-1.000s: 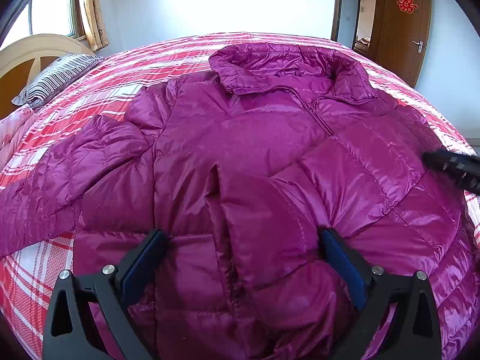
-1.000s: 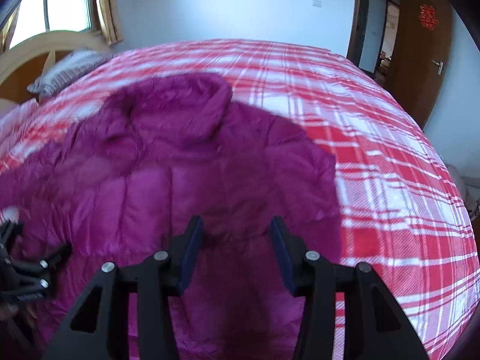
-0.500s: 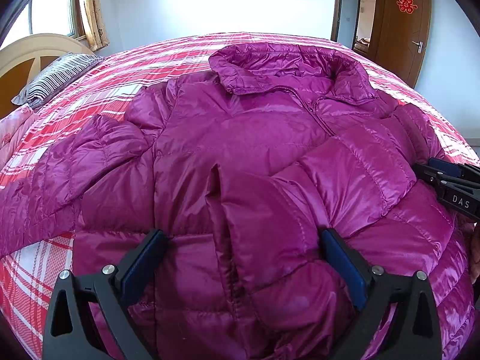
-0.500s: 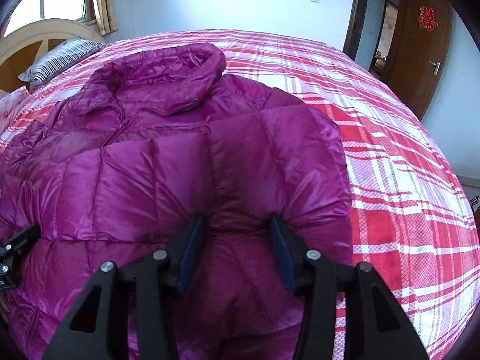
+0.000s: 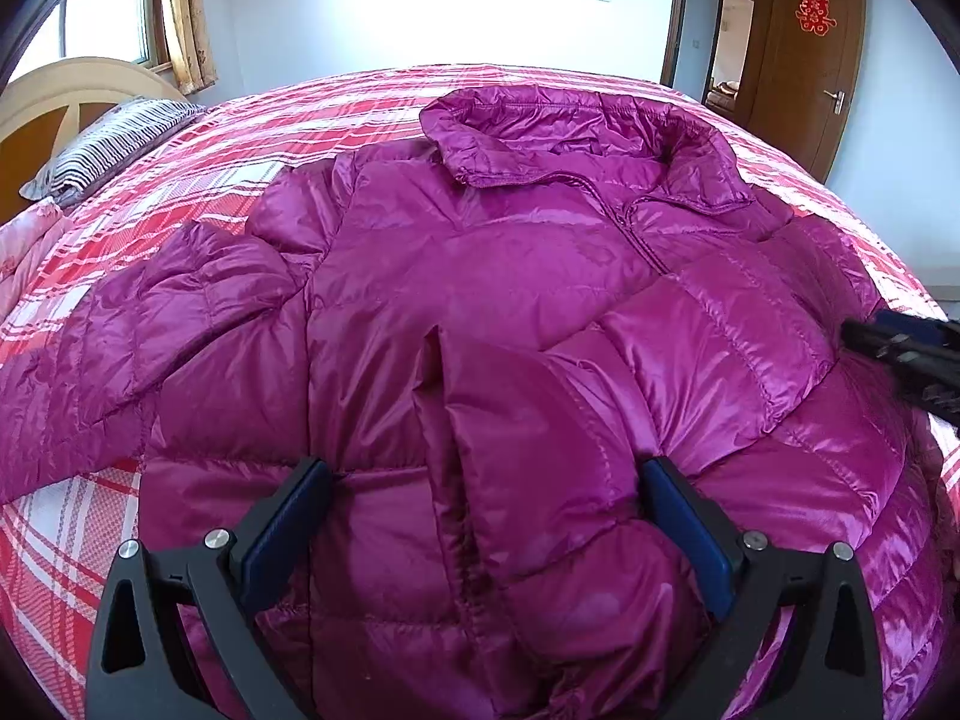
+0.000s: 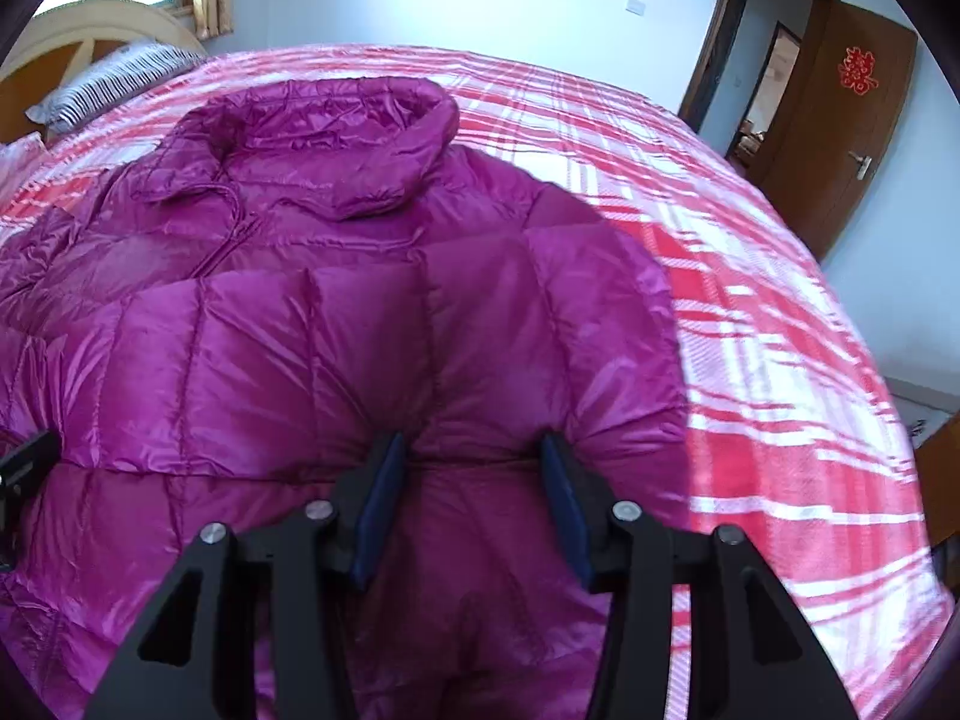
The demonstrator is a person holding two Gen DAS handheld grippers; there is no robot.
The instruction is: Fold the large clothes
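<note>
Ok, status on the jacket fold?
Left tool open, straddling jacket. Right tool clamped on its edge. One sleeve folded across front. Nothing in the way.

A puffer jacket [image 5: 480, 300] lies front-up across the bed [image 5: 198, 192], collar toward the far wall, one sleeve folded across its chest, the other spread over the bedspread. A pillow [image 5: 114, 144] rests by the headboard [image 5: 66, 90]; a door [image 5: 807, 54] stands beyond the bed's opposite side.

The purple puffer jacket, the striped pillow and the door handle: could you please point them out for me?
Purple puffer jacket [image 5: 480, 276]: left wrist view, chest panel below the collar.
Striped pillow [image 5: 114, 144]: left wrist view, middle of its top.
Door handle [image 6: 861, 163]: right wrist view, the metal lever.
</note>
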